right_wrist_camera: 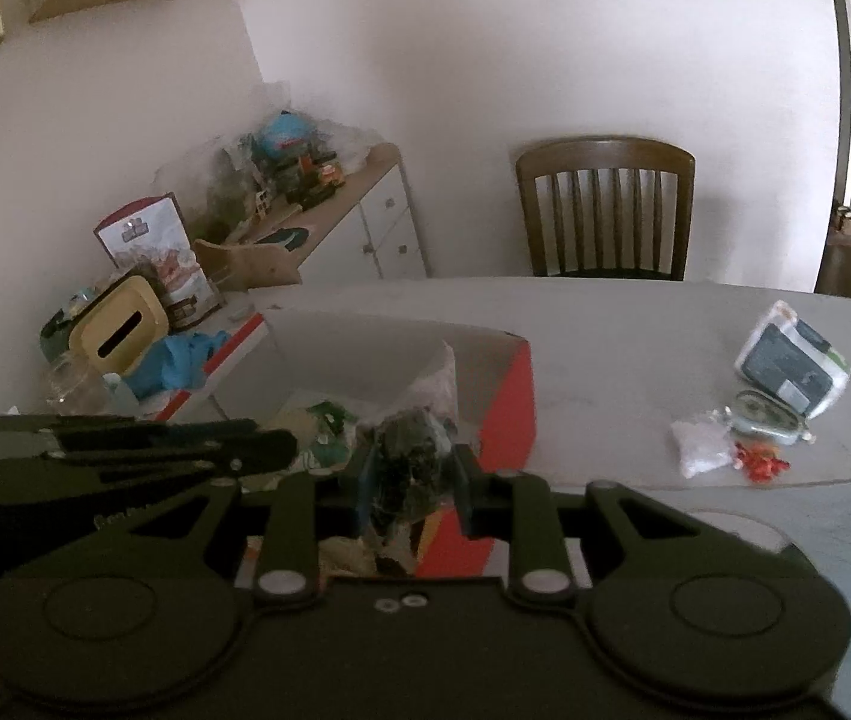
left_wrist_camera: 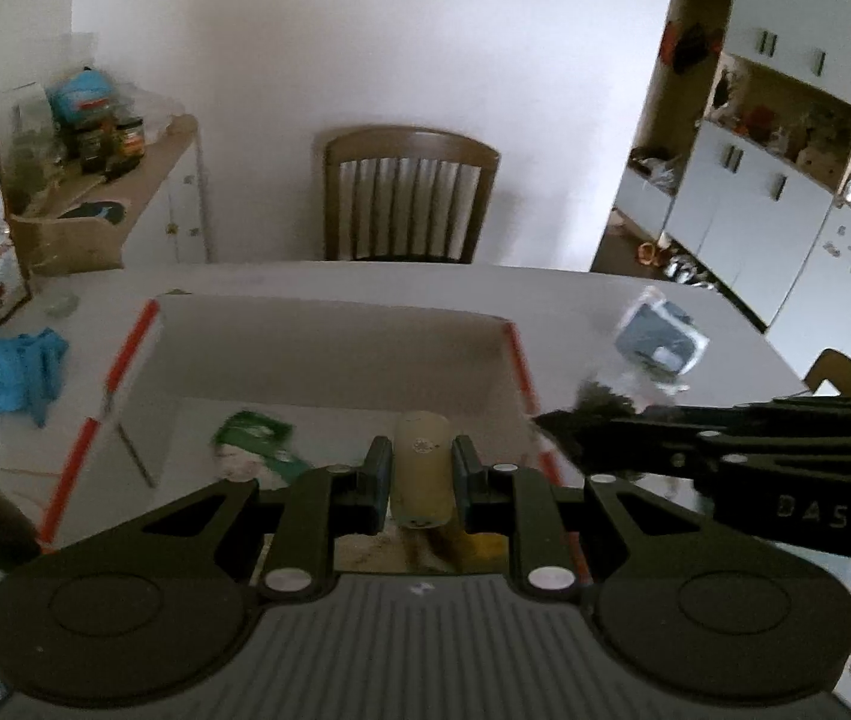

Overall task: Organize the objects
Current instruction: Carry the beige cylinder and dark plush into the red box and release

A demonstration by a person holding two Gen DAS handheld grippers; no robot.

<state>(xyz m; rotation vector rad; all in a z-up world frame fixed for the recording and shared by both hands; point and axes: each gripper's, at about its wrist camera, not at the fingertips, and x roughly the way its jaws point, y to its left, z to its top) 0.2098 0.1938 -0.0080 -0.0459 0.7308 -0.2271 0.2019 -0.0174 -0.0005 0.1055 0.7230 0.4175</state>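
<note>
Two hand-held tongs hang over an open cardboard box (left_wrist_camera: pixel 329 354) with red-striped edges on a pale worktop (left_wrist_camera: pixel 593 306), each carrying an item above the box's near end. The left tongs (left_wrist_camera: pixel 422 474) are clenched on a beige cylinder (left_wrist_camera: pixel 421 468), its pads pressing either side of the upright tube. The right tongs (right_wrist_camera: pixel 410 480) grasp a clear plastic bag of dark contents (right_wrist_camera: pixel 416 450), the loose top of the bag rising above the pads. In the left wrist view the right tongs reach in from the right edge; in the right wrist view the left tongs cross in from the left.

Inside the box, a green-and-white packet (left_wrist_camera: pixel 254 438) lies on the floor near its left wall.

On the worktop right of the box, well apart from it, stand a grey-and-white pouch (right_wrist_camera: pixel 794 366), a small round metal object (right_wrist_camera: pixel 767 420), a small white bag (right_wrist_camera: pixel 701 447) and a scatter of red pieces (right_wrist_camera: pixel 761 462). Left of the box lie blue gloves (left_wrist_camera: pixel 11 372), with a yellow tissue box (right_wrist_camera: pixel 119 333) and a printed red-and-white bag (right_wrist_camera: pixel 155 252) just beyond.

A wooden chair (left_wrist_camera: pixel 410 195) stands at the far side of the worktop against a white wall. A cluttered sideboard (left_wrist_camera: pixel 149 180) occupies the far left, white cupboards (left_wrist_camera: pixel 773 192) the right.
</note>
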